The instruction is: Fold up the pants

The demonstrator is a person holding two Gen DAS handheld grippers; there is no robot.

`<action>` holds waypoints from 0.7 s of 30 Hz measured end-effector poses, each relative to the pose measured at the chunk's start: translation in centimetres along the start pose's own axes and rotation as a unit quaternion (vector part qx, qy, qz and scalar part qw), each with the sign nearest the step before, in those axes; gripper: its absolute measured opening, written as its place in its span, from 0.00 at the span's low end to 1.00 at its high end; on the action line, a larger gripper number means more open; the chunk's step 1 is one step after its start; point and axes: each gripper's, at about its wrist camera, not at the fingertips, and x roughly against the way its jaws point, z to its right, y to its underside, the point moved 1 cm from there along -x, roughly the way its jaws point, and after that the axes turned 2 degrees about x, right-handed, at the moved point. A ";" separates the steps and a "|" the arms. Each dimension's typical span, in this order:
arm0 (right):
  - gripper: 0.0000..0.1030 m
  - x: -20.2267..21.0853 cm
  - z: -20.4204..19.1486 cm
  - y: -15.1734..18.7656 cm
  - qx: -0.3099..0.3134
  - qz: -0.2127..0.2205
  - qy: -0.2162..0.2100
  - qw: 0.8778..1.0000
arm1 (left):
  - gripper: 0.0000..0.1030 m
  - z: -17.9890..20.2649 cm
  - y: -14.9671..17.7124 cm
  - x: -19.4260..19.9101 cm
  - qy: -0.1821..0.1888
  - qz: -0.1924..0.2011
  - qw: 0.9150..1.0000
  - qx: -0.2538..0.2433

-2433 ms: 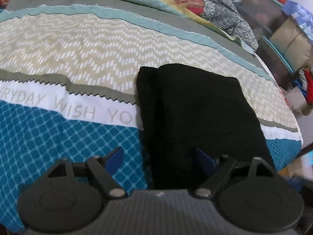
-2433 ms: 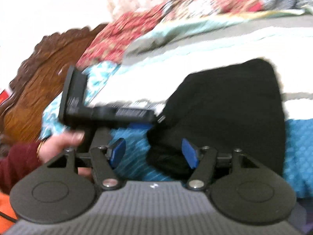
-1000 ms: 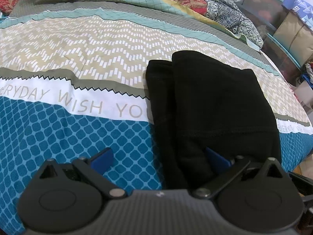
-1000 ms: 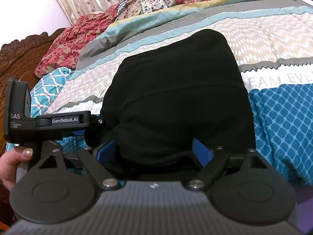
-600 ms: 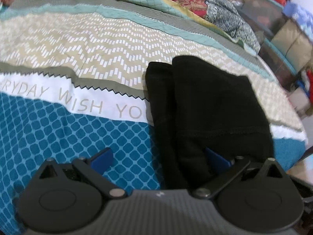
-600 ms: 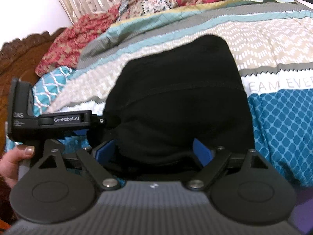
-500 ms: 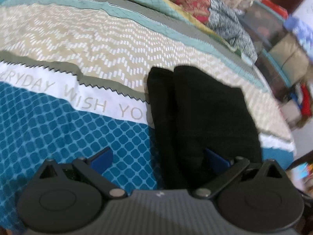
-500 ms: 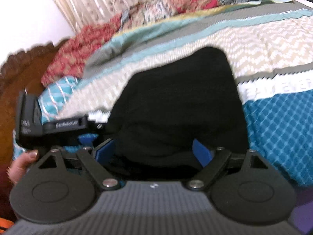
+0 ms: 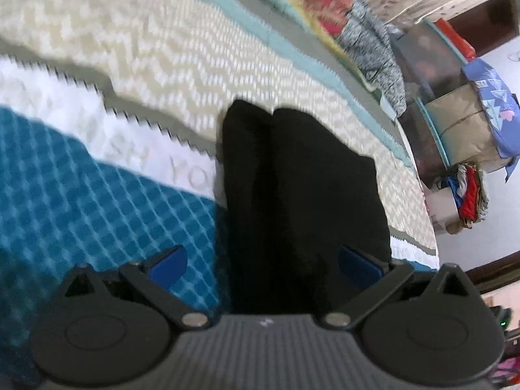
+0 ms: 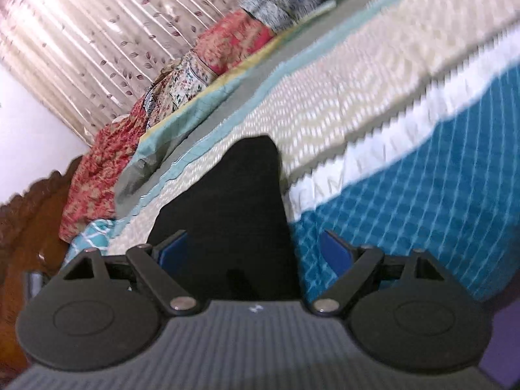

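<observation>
Pants (image 9: 302,182), black and folded, lie on a patterned bed (image 9: 97,169); the left gripper (image 9: 263,261) and right gripper (image 10: 255,248) have their fingers spread wide, holding nothing.

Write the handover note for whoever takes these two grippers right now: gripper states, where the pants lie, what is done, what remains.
Left gripper: open, holds nothing, over the near edge of the folded black fabric pants.
Right gripper: open, empty, also at the near edge.
The pants lie as a compact bundle on the patterned teal and beige bedspread.
Folding looks done.
Left: perhaps tidy or withdraw.
</observation>
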 end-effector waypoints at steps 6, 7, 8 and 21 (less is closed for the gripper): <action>0.87 -1.8 1.1 1.0 -0.030 -0.051 -0.025 0.998 | 1.00 1.3 1.2 -2.7 -0.001 -0.035 0.999 -0.027; 0.88 -2.0 1.0 1.3 -0.027 -0.051 -0.028 0.998 | 1.00 1.6 1.5 -2.9 -0.012 -0.033 0.999 -0.040; 0.88 -1.9 0.8 1.3 -0.023 -0.049 -0.029 0.998 | 1.00 1.9 1.7 -3.1 -0.021 -0.030 0.998 -0.050; 1.00 -2.8 0.3 1.4 -0.018 -0.035 -0.040 0.998 | 1.00 2.7 2.4 -3.5 -0.040 -0.023 0.996 -0.080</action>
